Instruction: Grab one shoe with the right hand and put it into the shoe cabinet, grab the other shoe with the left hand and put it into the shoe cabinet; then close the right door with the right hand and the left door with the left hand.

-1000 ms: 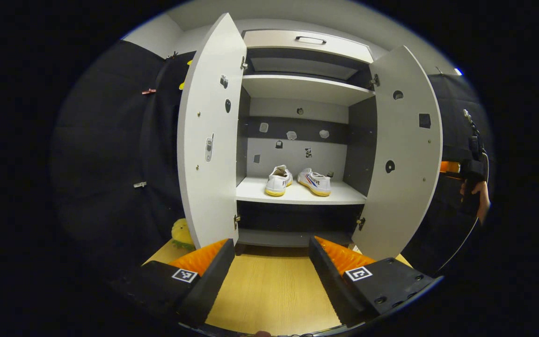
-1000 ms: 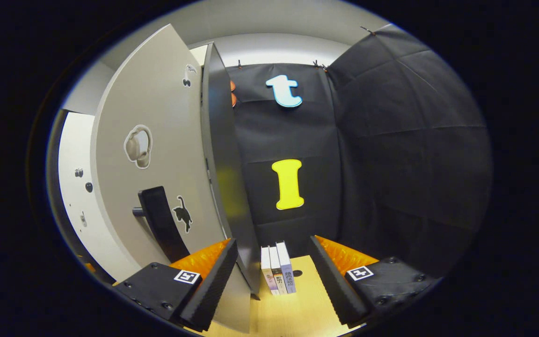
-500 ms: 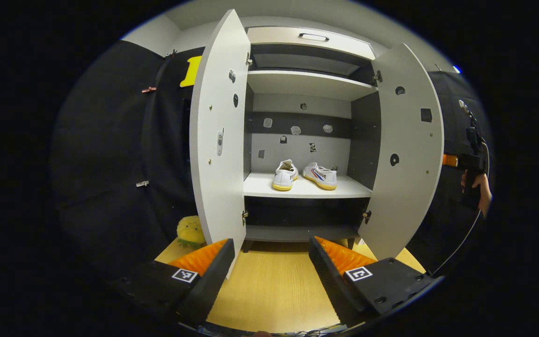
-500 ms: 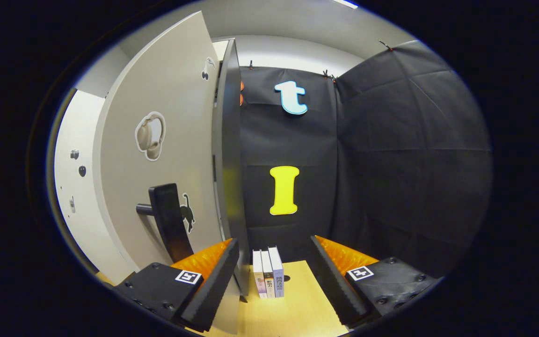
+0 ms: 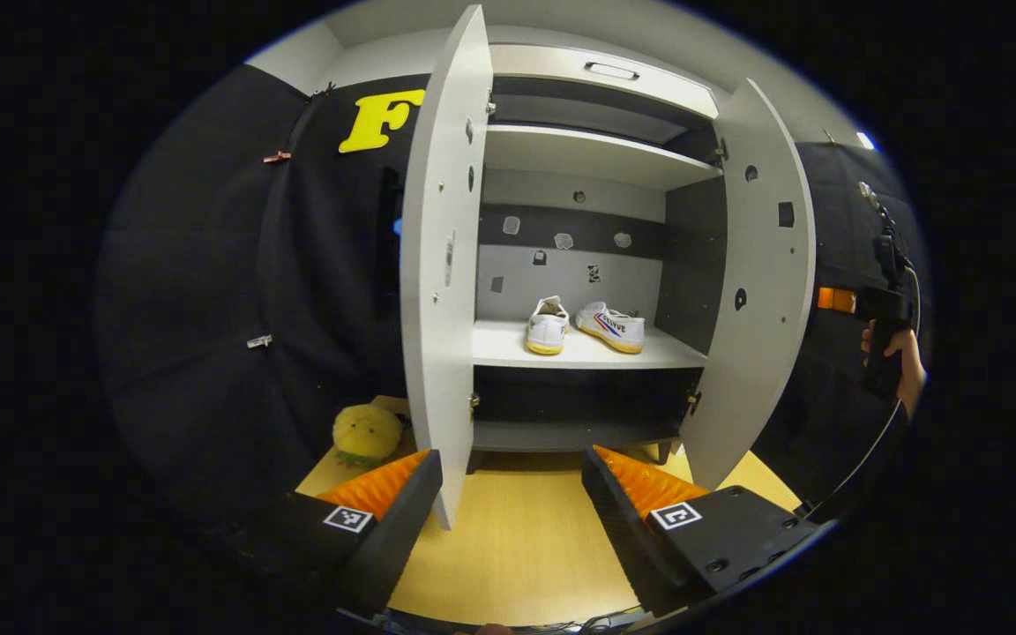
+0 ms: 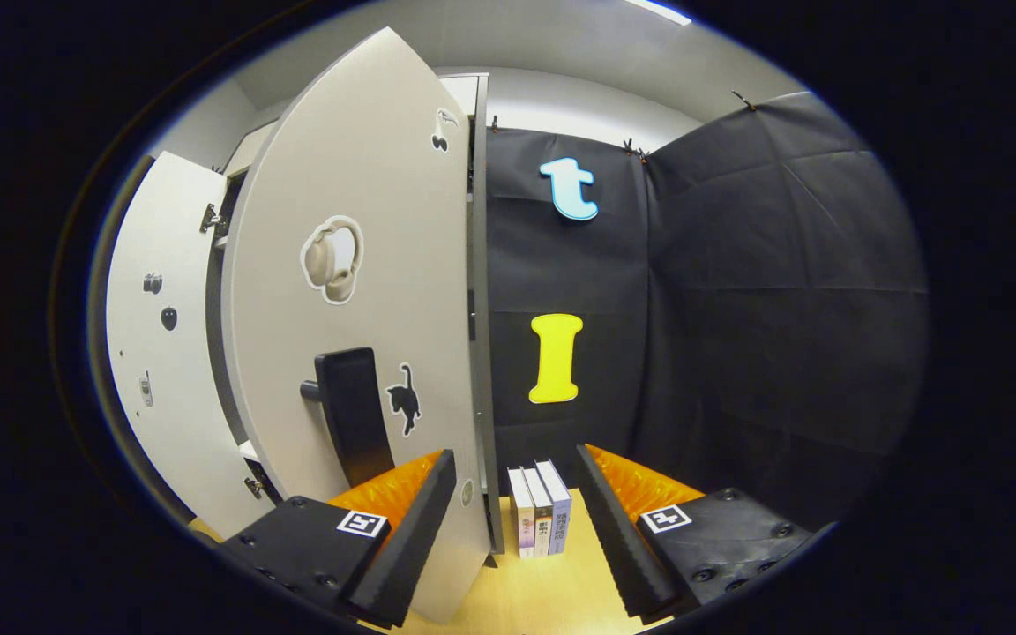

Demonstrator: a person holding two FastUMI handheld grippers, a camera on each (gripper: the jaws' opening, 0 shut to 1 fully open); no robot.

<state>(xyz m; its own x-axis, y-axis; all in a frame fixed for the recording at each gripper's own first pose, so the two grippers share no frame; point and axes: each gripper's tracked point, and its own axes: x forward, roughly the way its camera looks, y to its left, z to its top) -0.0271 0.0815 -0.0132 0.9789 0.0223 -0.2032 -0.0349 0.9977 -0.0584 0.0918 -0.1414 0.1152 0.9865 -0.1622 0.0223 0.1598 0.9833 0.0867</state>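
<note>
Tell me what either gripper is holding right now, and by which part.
Nothing. The left gripper and right gripper both have open jaws with nothing between them.

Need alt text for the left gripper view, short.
Open shoe cabinet with two white shoes side by side on its middle shelf, both doors ajar. The open left gripper is low in front; a yellow plush toy sits left.

**A staged recording booth dressed as a home entryway**

We see black cloth walls (image 6: 737,291) clipped up around a wooden tabletop (image 5: 517,547). On it stand a small white shoe cabinet (image 5: 596,141), three upright books (image 6: 540,520) and a yellow plush toy (image 5: 365,434).
</note>
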